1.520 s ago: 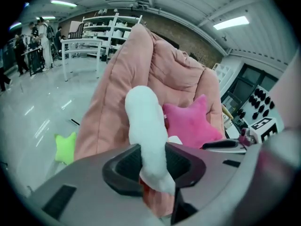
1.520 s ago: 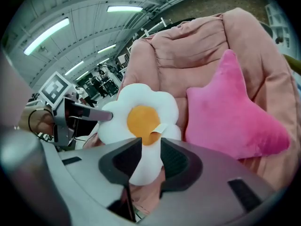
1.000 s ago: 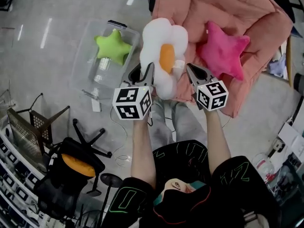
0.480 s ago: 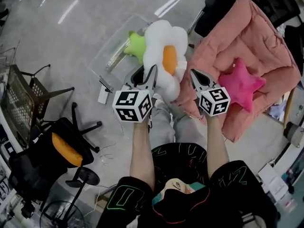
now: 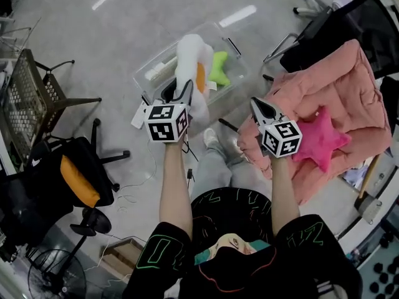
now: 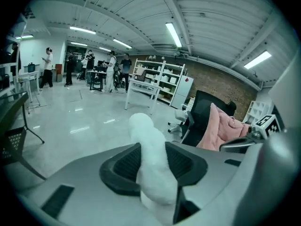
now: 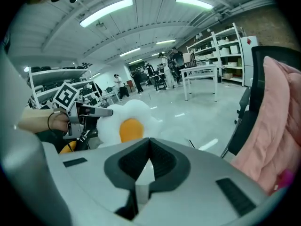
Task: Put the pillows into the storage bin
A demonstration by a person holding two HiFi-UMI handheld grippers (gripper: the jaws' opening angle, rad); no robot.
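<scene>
A white flower pillow with an orange centre hangs over the clear storage bin. My left gripper is shut on one white petal, which fills the gap between the pads; its jaws have just been opening. A green star pillow lies inside the bin. A pink star pillow rests on the pink cushion at the right. Beside that cushion's left edge, my right gripper is shut and holds nothing. The right gripper view shows the flower pillow ahead of the shut jaws.
A black office chair with an orange pad and a wire-mesh chair stand to the left. The pink cushion lies on a dark chair. A floor fan is at the bottom left. People stand far off in the hall.
Both grippers swung left, away from the pink cushion. The flower pillow went with the left gripper and now hangs over the bin. The right gripper no longer touches the pillow.
</scene>
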